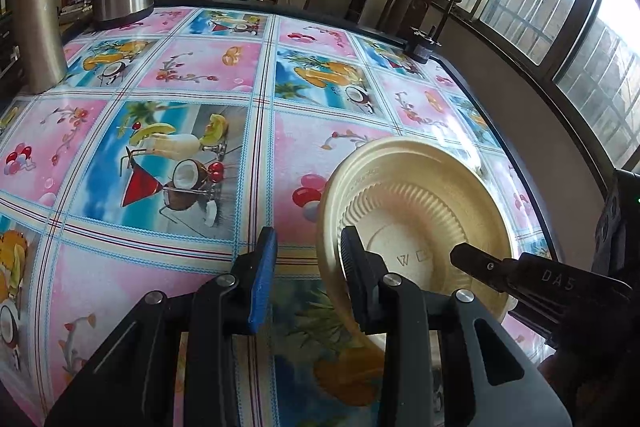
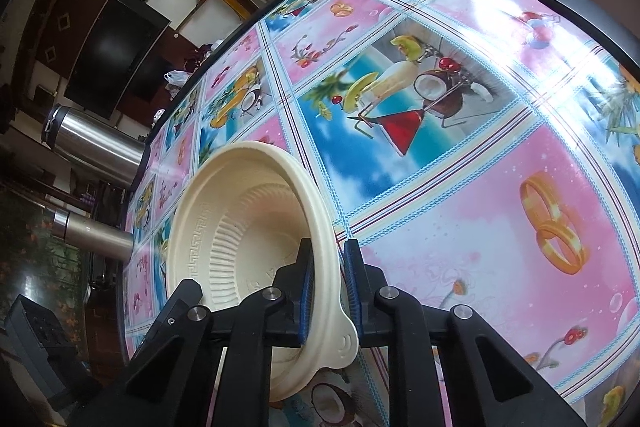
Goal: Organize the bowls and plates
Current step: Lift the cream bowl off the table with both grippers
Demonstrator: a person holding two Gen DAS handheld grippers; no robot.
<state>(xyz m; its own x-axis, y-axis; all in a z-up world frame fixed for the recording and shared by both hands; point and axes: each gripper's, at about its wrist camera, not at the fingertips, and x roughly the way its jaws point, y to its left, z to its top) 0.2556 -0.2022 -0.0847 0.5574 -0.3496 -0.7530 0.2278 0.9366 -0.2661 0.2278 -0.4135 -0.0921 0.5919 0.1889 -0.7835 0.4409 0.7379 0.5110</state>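
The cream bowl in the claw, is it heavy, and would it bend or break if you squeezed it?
Probably light: the right claw holds the cream bowl up tilted by just its thin rim. The ribbed, moulded wall looks like disposable foam or pulp, so it would likely flex or dent rather than shatter. Pinched at one edge, it might wobble.

left gripper (image 1: pixel 306 267): black angular arms, round silver pins at the joints
left gripper fingers (image 1: pixel 262 279): one faced with a ridged blue pad
right gripper (image 2: pixel 326 291): black linkage arms, silver pins
right gripper pads (image 2: pixel 307 297): blue, ribbed
marking: pale letters "DA5" on the right gripper's black finger in the left wrist view
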